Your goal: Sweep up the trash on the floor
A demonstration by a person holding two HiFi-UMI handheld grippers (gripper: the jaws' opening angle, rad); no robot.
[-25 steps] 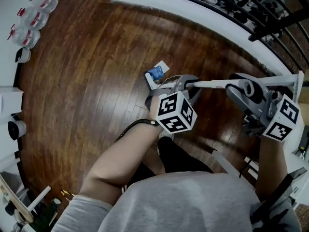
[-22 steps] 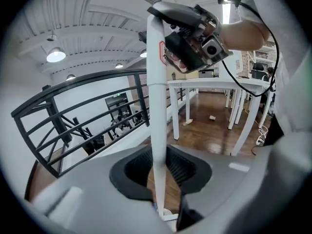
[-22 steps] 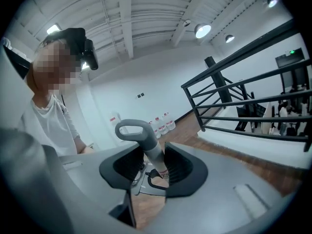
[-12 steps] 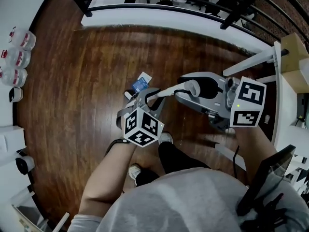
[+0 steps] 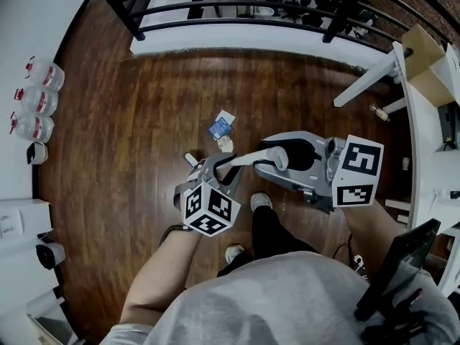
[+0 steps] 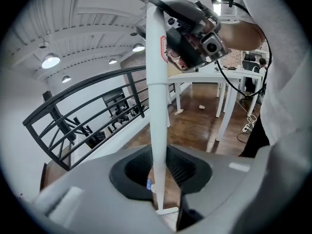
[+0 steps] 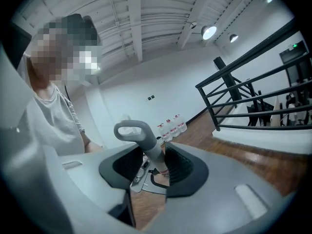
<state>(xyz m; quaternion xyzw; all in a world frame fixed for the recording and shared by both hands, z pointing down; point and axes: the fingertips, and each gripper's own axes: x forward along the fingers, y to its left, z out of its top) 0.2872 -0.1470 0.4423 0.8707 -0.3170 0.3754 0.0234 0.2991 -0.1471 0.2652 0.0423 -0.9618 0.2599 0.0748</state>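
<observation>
Head view: one broom [image 5: 248, 158] with a thin white pole and a grey loop end crosses frame centre. The left claw [image 5: 215, 169] and right claw [image 5: 286, 154] are both clamped on it. Two pieces of trash, a blue-and-white scrap [image 5: 221, 127] and a pale scrap [image 5: 226, 144], lie on the wood floor [image 5: 129, 157] just above. Three bottles [image 5: 32, 99] stand at the left edge.

Left gripper view: the jaws grip the pole at lower centre.

Right gripper view: the jaws grip below the loop, at centre.

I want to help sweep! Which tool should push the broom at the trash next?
Probably left. The left tool grips the broom pole low down, nearest the blue trash; the right tool holds its top end.
</observation>
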